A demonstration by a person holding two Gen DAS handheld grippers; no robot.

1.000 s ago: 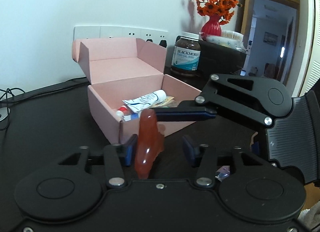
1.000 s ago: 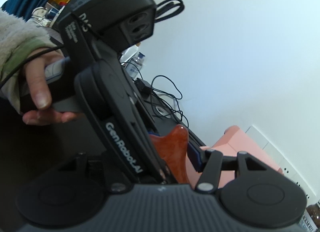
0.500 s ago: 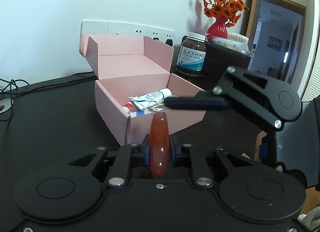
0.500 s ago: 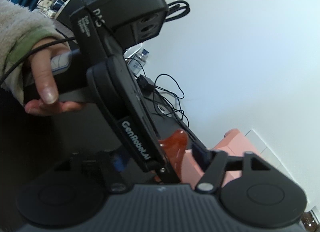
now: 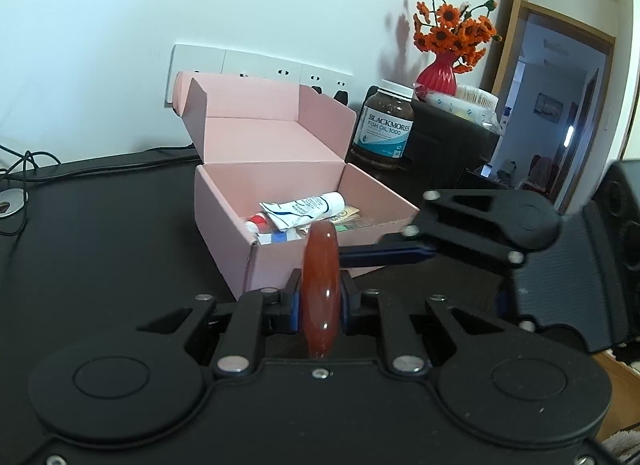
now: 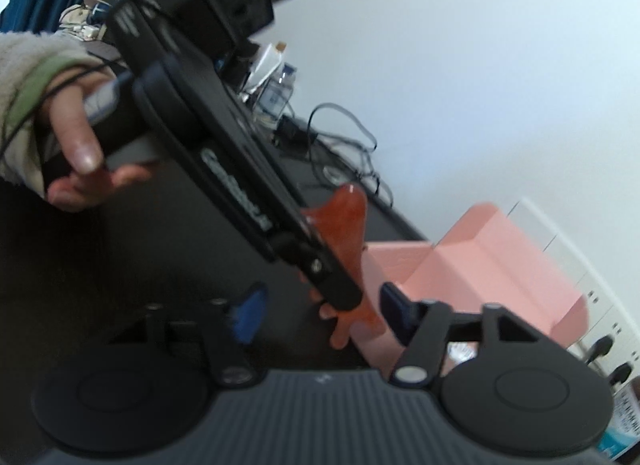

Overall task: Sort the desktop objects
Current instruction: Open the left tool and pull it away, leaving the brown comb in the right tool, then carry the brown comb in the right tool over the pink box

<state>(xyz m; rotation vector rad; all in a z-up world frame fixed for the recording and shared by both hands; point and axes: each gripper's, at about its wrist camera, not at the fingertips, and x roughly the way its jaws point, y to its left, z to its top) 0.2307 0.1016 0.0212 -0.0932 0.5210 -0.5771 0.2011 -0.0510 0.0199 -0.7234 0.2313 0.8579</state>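
Left gripper (image 5: 320, 307) clamped on red-brown scraper (image 5: 320, 289), held above desk (image 5: 100, 233) just before pink box (image 5: 224, 201). Box already holds tube (image 5: 304, 209), small items. Scraper not yet in. Right gripper (image 6: 320, 315) closing, pads clear of scraper.

Looks like a home, at a black desk (image 5: 100, 233) against a white wall: row of wall sockets (image 5: 260, 69), fish oil bottle (image 5: 384, 125), red vase of orange flowers (image 5: 438, 73), doorway (image 5: 560, 105) into another furnished room, tangled cables (image 6: 344, 145).
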